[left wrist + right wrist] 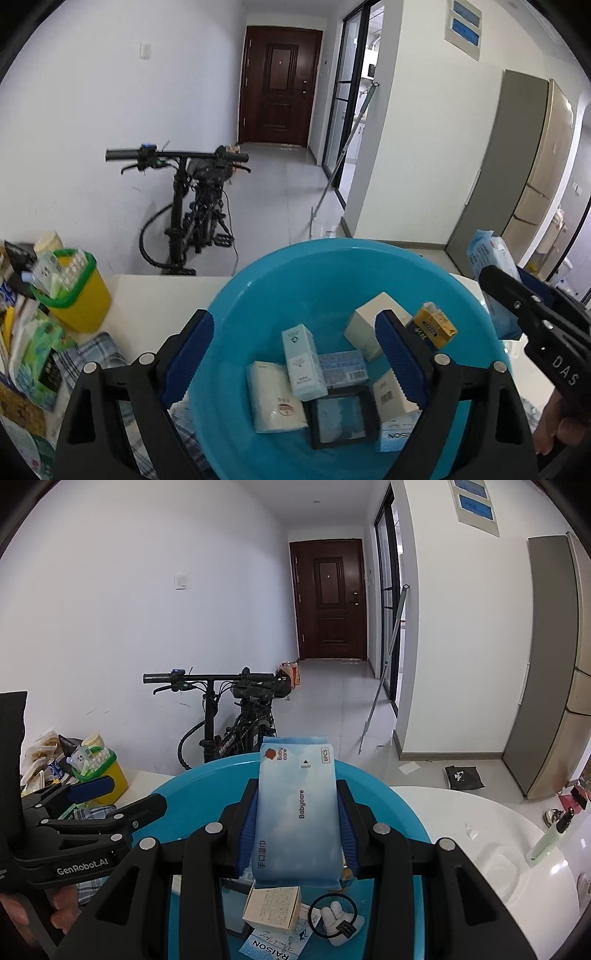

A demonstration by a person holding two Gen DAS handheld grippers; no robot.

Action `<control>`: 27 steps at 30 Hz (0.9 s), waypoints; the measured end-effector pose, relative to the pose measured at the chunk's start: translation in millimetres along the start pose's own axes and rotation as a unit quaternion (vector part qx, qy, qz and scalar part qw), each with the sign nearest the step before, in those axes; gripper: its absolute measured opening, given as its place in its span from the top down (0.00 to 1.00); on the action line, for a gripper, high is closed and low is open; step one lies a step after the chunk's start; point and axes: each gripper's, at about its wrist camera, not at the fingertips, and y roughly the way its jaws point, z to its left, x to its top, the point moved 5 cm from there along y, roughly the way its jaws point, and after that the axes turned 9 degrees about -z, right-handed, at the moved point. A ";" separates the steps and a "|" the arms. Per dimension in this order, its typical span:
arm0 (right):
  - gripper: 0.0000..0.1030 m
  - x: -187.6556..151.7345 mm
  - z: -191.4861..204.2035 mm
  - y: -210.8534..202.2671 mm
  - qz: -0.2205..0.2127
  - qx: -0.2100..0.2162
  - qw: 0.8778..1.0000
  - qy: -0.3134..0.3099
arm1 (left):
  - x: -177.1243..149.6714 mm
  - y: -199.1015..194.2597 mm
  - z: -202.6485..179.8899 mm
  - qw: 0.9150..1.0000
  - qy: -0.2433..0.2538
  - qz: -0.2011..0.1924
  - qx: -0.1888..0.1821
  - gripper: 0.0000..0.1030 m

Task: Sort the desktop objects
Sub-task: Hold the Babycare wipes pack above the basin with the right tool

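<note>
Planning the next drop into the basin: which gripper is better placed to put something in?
Right. The right gripper is shut on the Babycare wipes pack above the blue basin; the left gripper is open and empty.

Both hand-held grippers were chunky black plastic: the left hand-held gripper [293,354] had ribbed blue pads and silver rivets, and "GenRobot.AI" was printed lower left in the right wrist view.

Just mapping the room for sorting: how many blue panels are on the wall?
2, both high on the right-hand wall: the upper blue panel and the lower blue panel directly beneath it. None looks hidden.
</note>
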 end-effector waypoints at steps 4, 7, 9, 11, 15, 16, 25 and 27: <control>0.63 -0.1 -2.4 0.4 0.001 -0.004 1.000 0.001 | -1.7 2.0 2.7 1.000 -0.013 0.004 0.003 0.12; 0.63 0.2 -3.6 1.0 0.001 -0.006 1.000 0.000 | 0.7 -4.1 1.8 1.000 -0.007 -0.014 0.001 0.12; 0.63 -0.4 -5.1 2.2 0.002 -0.008 1.000 0.002 | 2.3 -7.3 1.3 1.000 -0.008 -0.022 0.001 0.12; 0.63 -1.4 -5.9 3.9 0.005 -0.009 1.000 0.002 | 3.0 -10.3 0.5 1.000 -0.003 -0.031 -0.004 0.12; 0.63 -2.2 -7.3 4.3 0.005 -0.013 1.000 0.002 | 9.4 -21.4 -3.6 0.993 0.058 -0.085 0.052 0.12; 0.63 -2.3 -7.0 4.1 0.004 -0.014 1.000 0.001 | 11.4 -25.6 -4.7 0.990 0.069 -0.106 0.063 0.12; 0.63 -5.0 -9.5 6.1 0.008 -0.018 1.000 0.002 | 4.0 -15.2 -18.6 0.991 0.100 -0.058 0.062 0.12; 0.63 -4.7 -9.6 6.2 0.008 -0.018 1.000 0.003 | 2.2 -13.3 -18.7 0.995 0.080 -0.045 0.045 0.11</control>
